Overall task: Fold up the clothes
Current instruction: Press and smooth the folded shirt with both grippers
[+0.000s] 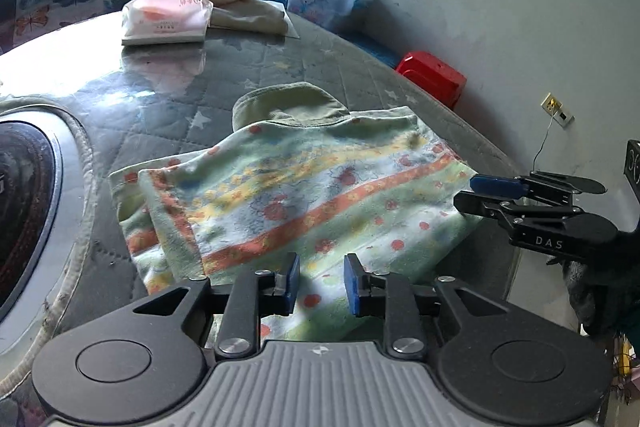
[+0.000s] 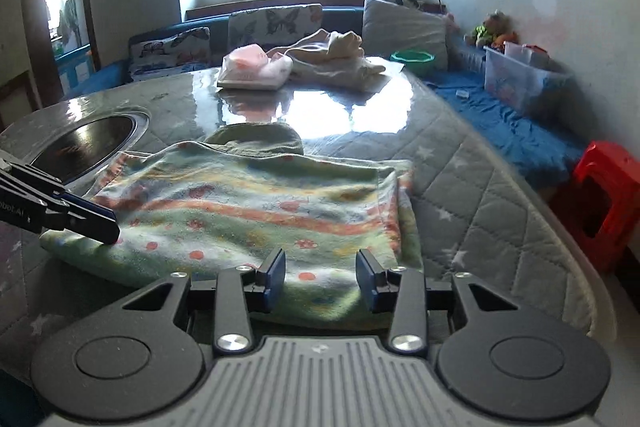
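Folded patterned garment [image 1: 288,195] on quilt-covered table [image 1: 304,67]; left gripper [image 1: 322,283] and right gripper [image 2: 320,277] at its near edge, jaws parted, holding nothing.

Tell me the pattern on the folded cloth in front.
Pastel green with orange stripes and red dots; clearest in the left wrist view.

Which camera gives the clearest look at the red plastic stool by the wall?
The right wrist view: the red stool stands large at the frame's right edge, showing its top, a leg and the dark opening beneath. The left wrist view shows the same stool smaller and farther off, beyond the table's edge, only its top and one side.
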